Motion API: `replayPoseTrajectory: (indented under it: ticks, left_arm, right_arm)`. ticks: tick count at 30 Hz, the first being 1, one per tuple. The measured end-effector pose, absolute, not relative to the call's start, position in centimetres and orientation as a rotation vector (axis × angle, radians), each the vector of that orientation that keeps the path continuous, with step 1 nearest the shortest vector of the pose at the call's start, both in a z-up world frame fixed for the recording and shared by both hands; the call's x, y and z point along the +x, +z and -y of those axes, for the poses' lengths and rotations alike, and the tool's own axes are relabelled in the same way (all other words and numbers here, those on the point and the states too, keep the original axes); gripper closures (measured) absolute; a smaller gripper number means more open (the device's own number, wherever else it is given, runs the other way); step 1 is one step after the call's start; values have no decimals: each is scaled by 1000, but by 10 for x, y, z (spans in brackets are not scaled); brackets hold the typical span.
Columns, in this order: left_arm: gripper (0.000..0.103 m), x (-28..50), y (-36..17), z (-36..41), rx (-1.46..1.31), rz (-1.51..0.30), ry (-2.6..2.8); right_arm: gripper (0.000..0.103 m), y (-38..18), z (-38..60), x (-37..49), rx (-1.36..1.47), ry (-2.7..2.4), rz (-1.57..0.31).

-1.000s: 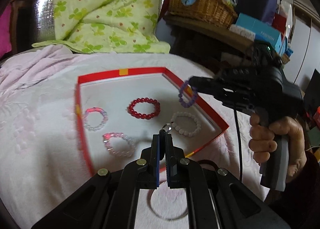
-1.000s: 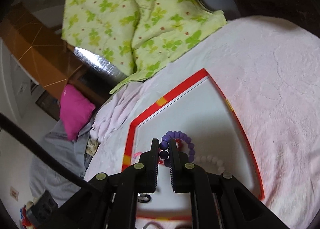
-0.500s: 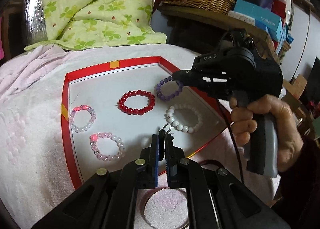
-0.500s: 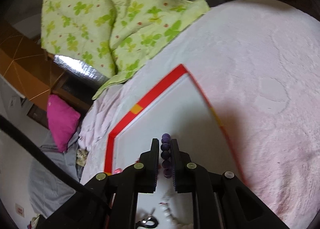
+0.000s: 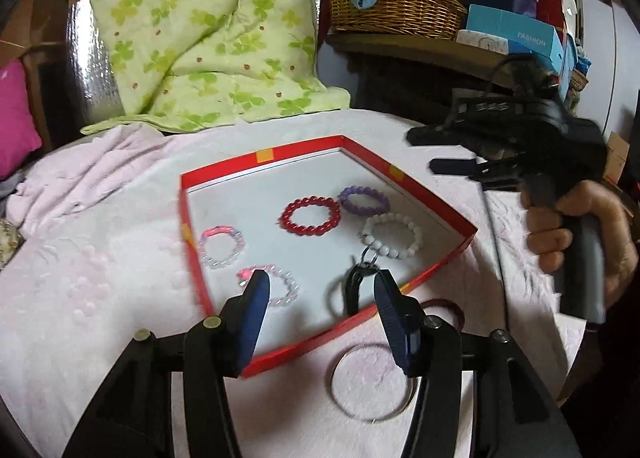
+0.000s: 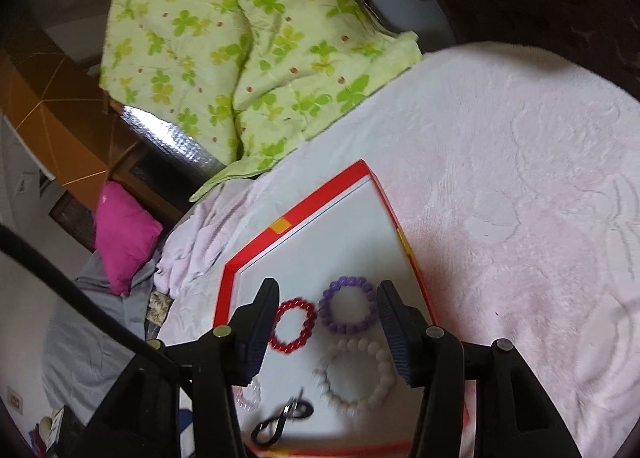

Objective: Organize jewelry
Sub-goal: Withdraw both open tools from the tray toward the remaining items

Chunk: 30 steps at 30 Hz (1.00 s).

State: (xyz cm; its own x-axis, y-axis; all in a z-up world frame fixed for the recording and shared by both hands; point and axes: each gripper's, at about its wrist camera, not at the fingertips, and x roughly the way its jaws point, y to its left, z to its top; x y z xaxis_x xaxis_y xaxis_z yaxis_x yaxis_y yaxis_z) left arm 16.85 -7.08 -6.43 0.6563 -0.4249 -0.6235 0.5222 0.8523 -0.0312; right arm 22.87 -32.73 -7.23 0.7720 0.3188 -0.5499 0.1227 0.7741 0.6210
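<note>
Both drops look done. Left hand-held gripper (image 5: pixel 320 290) stands spread, its jaws have just been opening; the black cord with the metal ring (image 5: pixel 362 278) lies loose between them, inside the red tray (image 5: pixel 424 282) at its near edge, no pad pressing it. Right hand-held gripper (image 6: pixel 326 306) is spread too, jaws also just opened, nothing pinched; the purple bead bracelet (image 6: pixel 348 312) sits flat on the tray floor below the gap, beside the red bead bracelet (image 6: pixel 292 326) and just above the white bead bracelet (image 6: pixel 356 374). Two pale pink bead bracelets (image 5: pixel 222 246) lie on the tray's left side. Still outside the tray, on the pink bedspread (image 5: pixel 100 278): a thin metal bangle (image 5: pixel 372 382) touching the near wall, and a dark red loop (image 5: pixel 444 306) part-hidden behind the left finger. My read: the step is release and clear. To do it well, lift both hand-held grippers straight up before moving sideways, so a pad doesn't snag the cord or drag the purple beads over the rim. The bangle looks like the next pick; it's thin and flat on soft fabric, so come in steep, straddle the wire, and press into the bedspread a little before closing. The tray's right wall is low, so keep clear of it.
</note>
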Motion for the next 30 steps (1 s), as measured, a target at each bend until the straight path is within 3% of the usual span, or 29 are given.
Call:
replayPoseTrajectory:
  ticks: [11,21,30]
  left_arm:
    - [33,138,-59,47,179,-646,-424]
    - [29,122,-60,24,216,-661,-294]
    - [29,129,-62,22,222,-677,-285]
  right_arm:
    - [48,-41,305,155,650,162,-639]
    - [48,-54,271,97,627,198,-702]
    - [48,-72,254,105,629,206,-772]
